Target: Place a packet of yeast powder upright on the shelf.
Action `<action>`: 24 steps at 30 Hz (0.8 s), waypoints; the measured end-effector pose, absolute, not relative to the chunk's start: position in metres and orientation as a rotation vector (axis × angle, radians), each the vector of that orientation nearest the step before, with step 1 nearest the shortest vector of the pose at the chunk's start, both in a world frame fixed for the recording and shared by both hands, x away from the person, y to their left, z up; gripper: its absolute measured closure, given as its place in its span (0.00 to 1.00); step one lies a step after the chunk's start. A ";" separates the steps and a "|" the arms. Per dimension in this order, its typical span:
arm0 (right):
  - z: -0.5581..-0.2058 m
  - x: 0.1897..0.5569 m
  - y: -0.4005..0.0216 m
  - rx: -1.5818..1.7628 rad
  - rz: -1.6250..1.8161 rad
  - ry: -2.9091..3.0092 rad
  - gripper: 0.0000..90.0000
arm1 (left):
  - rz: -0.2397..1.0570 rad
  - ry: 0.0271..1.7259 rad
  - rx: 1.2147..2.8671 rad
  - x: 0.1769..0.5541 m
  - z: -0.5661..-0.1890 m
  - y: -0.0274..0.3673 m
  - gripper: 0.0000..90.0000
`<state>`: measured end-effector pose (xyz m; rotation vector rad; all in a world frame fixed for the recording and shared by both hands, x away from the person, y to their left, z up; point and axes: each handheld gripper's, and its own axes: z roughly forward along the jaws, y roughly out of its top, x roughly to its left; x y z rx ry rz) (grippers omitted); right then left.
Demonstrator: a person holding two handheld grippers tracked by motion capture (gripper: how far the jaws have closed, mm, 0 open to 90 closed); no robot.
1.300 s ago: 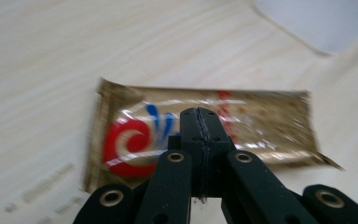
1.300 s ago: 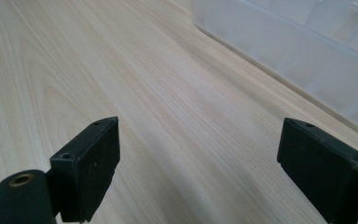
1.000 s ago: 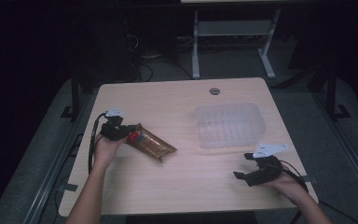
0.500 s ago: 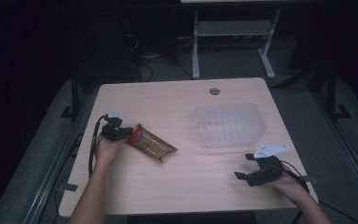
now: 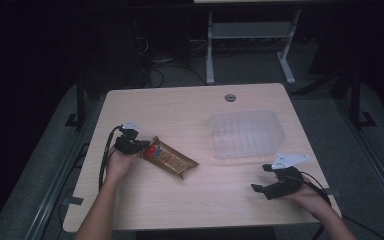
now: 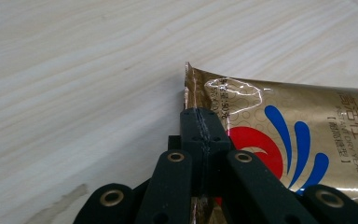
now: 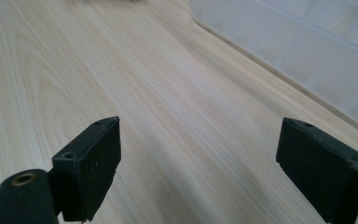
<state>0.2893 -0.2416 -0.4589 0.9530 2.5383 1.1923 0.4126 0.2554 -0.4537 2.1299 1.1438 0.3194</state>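
Left hand-held gripper (image 5: 139, 145) clamped on sealed end of gold yeast packet (image 5: 170, 158), lying flat on worktop (image 5: 190, 107), ready for lifting. Right hand-held gripper (image 5: 264, 178) spread wide, idle beside clear plastic tray (image 5: 246, 132), likely destination.

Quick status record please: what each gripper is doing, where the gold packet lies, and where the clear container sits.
left gripper: shut on one end edge of the gold yeast packet
right gripper: open, nothing between its jaws, low over the table
packet: flat on the table, left of centre
clear plastic container: on the table's right half, apart from the packet
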 end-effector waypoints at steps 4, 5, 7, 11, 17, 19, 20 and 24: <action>-0.459 0.289 -0.241 0.950 1.194 2.540 0.15 | 0.306 1.123 2.151 0.410 -0.453 0.250 1.00; -0.459 0.290 -0.242 0.951 1.194 2.539 0.15 | 0.302 1.116 2.154 0.409 -0.453 0.248 1.00; -0.459 0.290 -0.242 0.945 1.191 2.539 0.15 | 0.290 1.098 2.167 0.407 -0.452 0.244 1.00; -0.459 0.290 -0.242 0.949 1.189 2.540 0.15 | 0.270 1.066 2.193 0.405 -0.452 0.236 1.00; -0.459 0.291 -0.242 0.943 1.190 2.538 0.15 | 0.231 1.024 2.225 0.400 -0.452 0.223 1.00; -0.459 0.290 -0.242 0.945 1.186 2.541 0.15 | 0.213 1.023 2.233 0.398 -0.452 0.220 1.00; -0.459 0.291 -0.243 0.938 1.189 2.539 0.15 | 0.211 1.008 2.238 0.396 -0.452 0.217 1.00; -0.459 0.291 -0.242 0.940 1.185 2.541 0.15 | 0.184 0.991 2.239 0.392 -0.452 0.212 1.00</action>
